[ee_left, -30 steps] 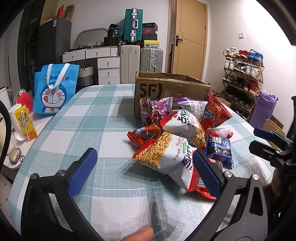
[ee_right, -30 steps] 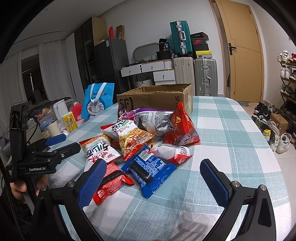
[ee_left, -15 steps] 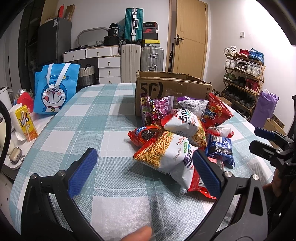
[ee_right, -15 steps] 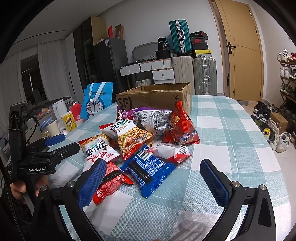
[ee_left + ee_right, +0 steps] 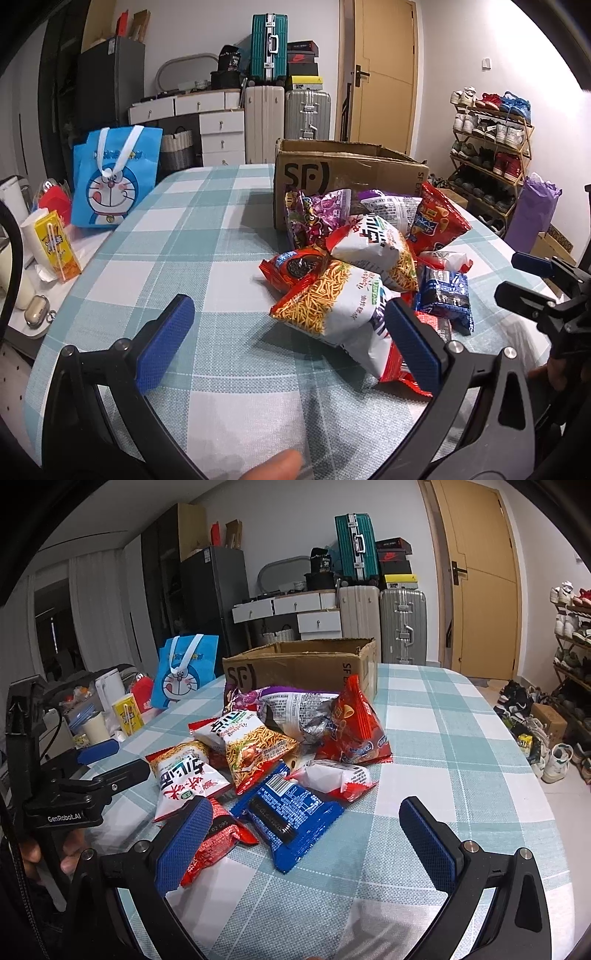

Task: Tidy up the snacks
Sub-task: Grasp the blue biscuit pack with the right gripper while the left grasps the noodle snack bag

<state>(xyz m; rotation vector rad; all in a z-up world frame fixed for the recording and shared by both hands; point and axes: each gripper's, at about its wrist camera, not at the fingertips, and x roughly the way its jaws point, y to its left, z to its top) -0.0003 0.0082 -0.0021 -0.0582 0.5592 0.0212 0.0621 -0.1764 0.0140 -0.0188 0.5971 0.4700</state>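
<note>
A pile of snack bags [image 5: 369,258] lies on the checked table [image 5: 192,236] in front of an open cardboard box [image 5: 343,173]. The nearest is a white and orange noodle-snack bag [image 5: 340,306]. A blue packet [image 5: 291,812] and a red bag [image 5: 354,723] show in the right wrist view, with the box [image 5: 303,664] behind. My left gripper [image 5: 288,347] is open and empty, just short of the noodle bag. My right gripper [image 5: 306,842] is open and empty, over the near end of the blue packet. Each gripper shows in the other's view, the right [image 5: 532,277] and the left [image 5: 107,760].
A blue cartoon tote bag [image 5: 114,177] stands at the table's left edge beside a yellow drink carton [image 5: 57,247]. Suitcases [image 5: 303,114], drawers and a door stand behind. A shoe rack [image 5: 491,147] is at the right.
Both views have shifted very slightly toward the snack pile. Nothing was grasped or moved on the table.
</note>
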